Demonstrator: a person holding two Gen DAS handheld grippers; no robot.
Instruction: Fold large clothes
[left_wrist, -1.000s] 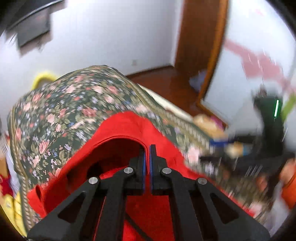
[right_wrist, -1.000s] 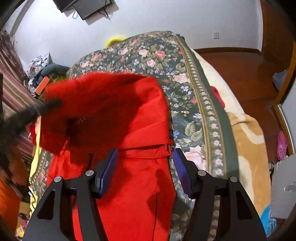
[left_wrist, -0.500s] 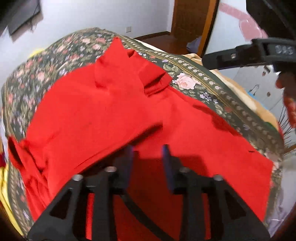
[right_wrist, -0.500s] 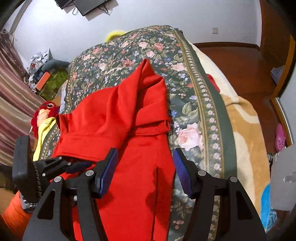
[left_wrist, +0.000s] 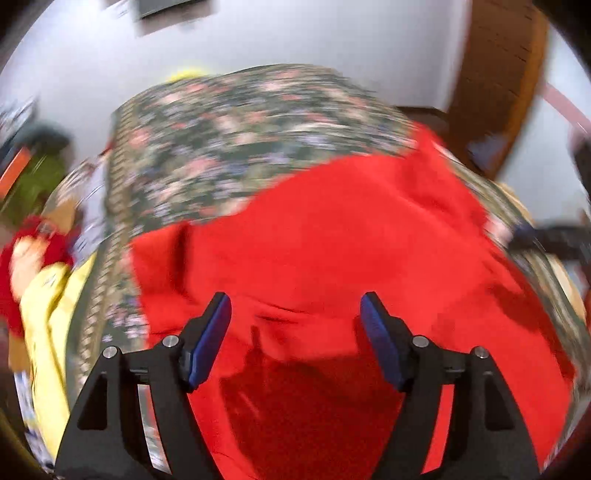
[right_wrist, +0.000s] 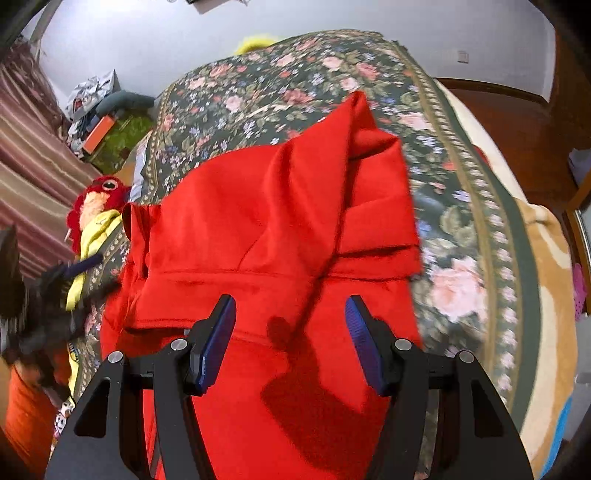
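The large red soft-fabric garment (right_wrist: 280, 236) is lying on the floral bedspread (right_wrist: 461, 206), stretching lengthwise ahead of both grippers (jaws apart, gripping nothing), the left gripper (left_wrist: 295, 332) having just been opening, the right gripper (right_wrist: 290, 341) hovering above the folded flap.

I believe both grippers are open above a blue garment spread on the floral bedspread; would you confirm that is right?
One detail is off: the garment is red, not blue, as the right wrist view shows clearly. The rest holds: the left gripper and right gripper are both open above it, gripping nothing, and it lies spread on the floral bedspread.
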